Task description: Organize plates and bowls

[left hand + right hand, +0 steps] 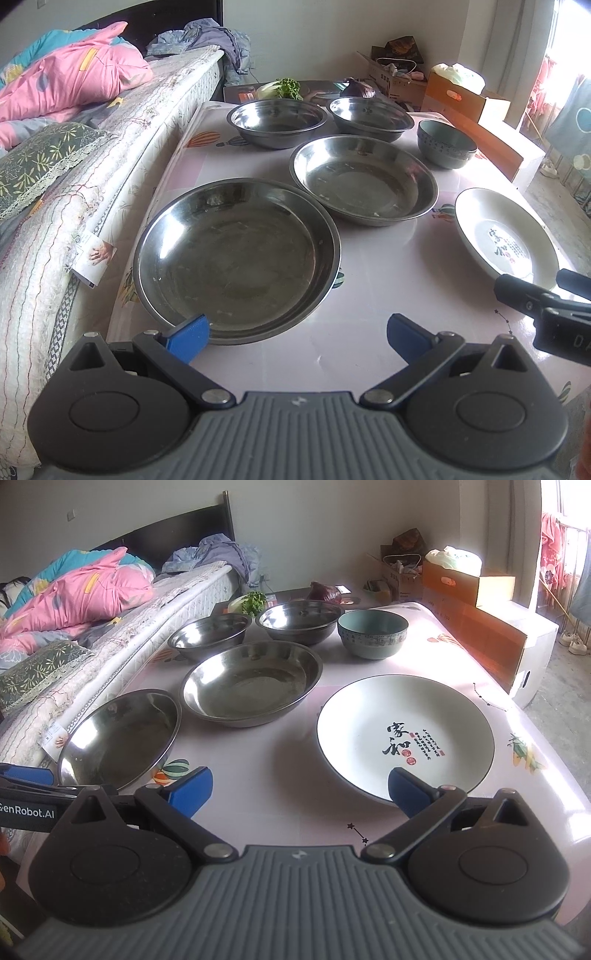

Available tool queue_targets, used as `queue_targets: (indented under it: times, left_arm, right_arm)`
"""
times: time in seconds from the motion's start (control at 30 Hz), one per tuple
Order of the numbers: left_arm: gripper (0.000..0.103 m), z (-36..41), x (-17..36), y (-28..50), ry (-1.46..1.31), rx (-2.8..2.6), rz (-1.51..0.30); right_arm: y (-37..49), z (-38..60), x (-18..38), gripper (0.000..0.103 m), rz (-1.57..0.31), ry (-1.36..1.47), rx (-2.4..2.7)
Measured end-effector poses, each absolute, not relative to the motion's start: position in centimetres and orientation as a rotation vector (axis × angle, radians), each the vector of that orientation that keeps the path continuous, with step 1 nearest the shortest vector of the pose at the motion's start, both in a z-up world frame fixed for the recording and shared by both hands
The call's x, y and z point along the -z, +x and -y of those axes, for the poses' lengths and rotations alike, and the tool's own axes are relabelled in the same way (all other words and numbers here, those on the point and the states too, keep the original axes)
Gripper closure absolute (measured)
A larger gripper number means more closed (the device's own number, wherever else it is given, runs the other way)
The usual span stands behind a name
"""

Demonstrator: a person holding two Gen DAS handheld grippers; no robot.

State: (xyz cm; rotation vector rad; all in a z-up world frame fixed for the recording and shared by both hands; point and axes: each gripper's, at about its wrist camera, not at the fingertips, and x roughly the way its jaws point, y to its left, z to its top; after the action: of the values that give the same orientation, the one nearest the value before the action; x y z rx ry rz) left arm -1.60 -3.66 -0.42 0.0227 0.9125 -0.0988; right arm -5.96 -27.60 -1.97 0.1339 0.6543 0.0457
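Plates and bowls spread over a table (280,775) with a pale printed cloth, none stacked. Nearest the front-left corner, a large steel plate (236,258), its far rim just beside a second steel plate (364,179) set toward the middle. Behind those, along the far edge, two steel bowls side by side: the left steel bowl (277,122) and the right steel bowl (371,118), close together. Just right of that pair, a blue-grey ceramic bowl (445,144), upright, apart from the steel ones. Toward the front-right edge, a white ceramic plate (404,734) with black calligraphy and small red seals, well apart from the steel plates.

Left gripper (297,334) spread wide and holding nothing, low over the front edge; its left blue pad overlapping the near rim of the large steel plate in the left wrist view, contact not clear. Right gripper (299,792) likewise spread wide and empty, its right blue pad over the near rim of the white ceramic plate in its own view, contact impossible to judge.

Beyond the far edge, leafy greens (254,602) and a purple cabbage (325,592). Along the left edge, a bed (110,147) with a pink quilt (74,70). Off the far-right corner, cardboard boxes (458,579).
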Motion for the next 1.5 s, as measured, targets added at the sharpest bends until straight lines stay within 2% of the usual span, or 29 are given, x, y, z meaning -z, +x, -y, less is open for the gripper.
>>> queue_targets:
  times: [1.5]
  left_arm:
    - [0.0, 3.76, -0.19, -1.92, 0.025, 0.12, -0.919]
  right_arm:
    - [-6.0, 27.75, 2.12, 0.001, -0.671, 0.116, -0.026]
